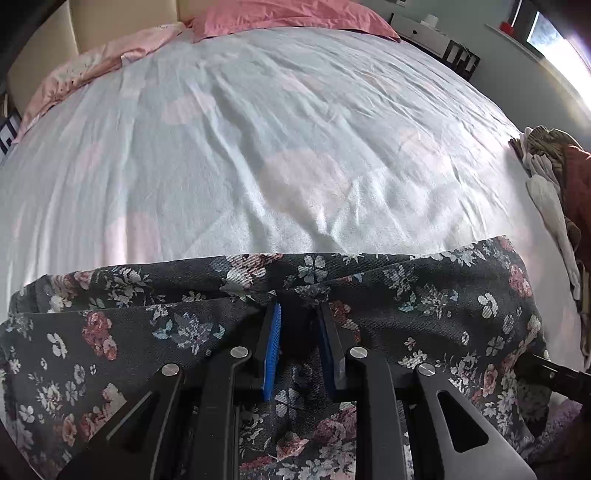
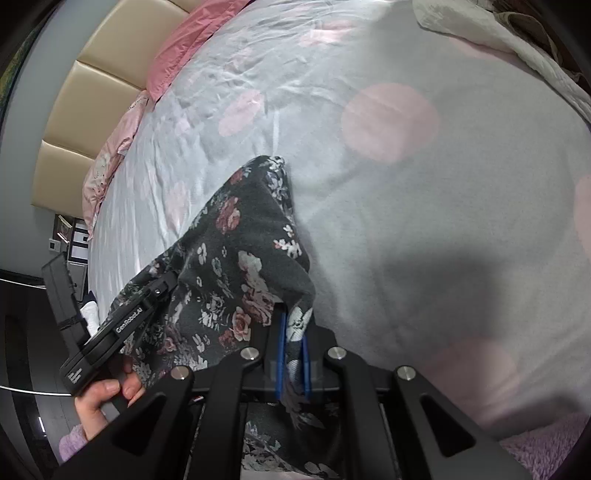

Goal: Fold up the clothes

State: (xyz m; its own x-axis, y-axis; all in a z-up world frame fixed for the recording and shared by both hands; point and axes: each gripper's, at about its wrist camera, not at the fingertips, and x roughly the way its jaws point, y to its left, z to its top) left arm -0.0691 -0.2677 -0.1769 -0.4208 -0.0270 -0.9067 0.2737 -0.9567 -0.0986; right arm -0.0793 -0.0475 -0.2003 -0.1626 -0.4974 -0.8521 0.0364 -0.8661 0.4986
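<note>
A dark floral garment lies across the near edge of the bed, bunched and folded over. My left gripper sits over its upper fold with the blue pads apart and cloth between them. In the right wrist view the same garment hangs stretched from the bed toward me. My right gripper is shut on its corner, with the cloth pinched between the blue pads. The left gripper's body and the hand holding it show at the left of that view.
The bed has a pale sheet with pink dots. Pink pillows lie at the cream headboard. A pile of other clothes lies on the right side of the bed. A white nightstand stands behind.
</note>
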